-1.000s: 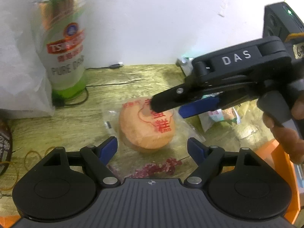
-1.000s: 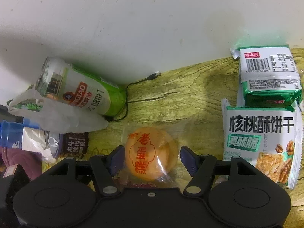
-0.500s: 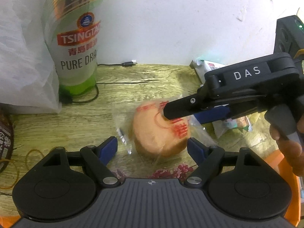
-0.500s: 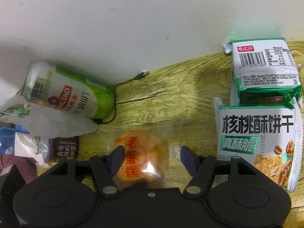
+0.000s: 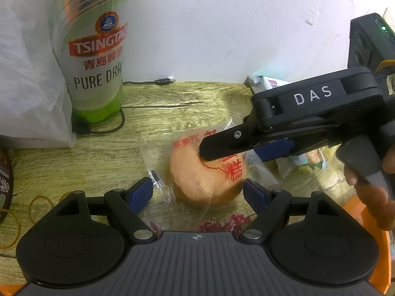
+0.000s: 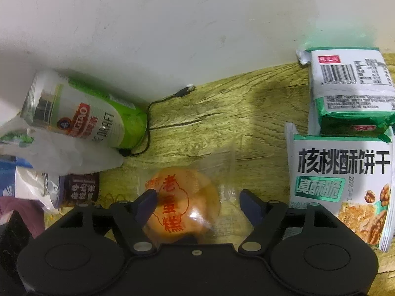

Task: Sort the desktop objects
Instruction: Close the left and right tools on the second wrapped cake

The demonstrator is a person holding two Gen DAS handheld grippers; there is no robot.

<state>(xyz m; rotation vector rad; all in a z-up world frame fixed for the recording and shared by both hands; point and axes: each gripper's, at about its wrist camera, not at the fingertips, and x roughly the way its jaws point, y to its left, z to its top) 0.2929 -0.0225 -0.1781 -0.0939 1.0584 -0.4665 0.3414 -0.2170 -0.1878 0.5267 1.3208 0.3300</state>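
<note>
The cake (image 5: 209,180) in its clear wrapper lies on the bench (image 5: 172,108) between the spread fingers of the left tool (image 5: 197,192), untouched by them. The right tool (image 6: 197,204) is opening, the cake between its fingers. The slick film could be snagged and the cake dragged. The can (image 5: 91,56) beyond-left, the wall (image 5: 222,24) beyond and the packets (image 6: 340,187) to the right leave little room.

You're getting bright, slightly washed light off the white wall (image 5: 234,24) ahead of both claws. Fisheye is bending the edges, dark corners showing. Glare is hitting the cake wrapper (image 6: 195,215) between the right claw's tips; soft shadow is falling just beyond it.
</note>
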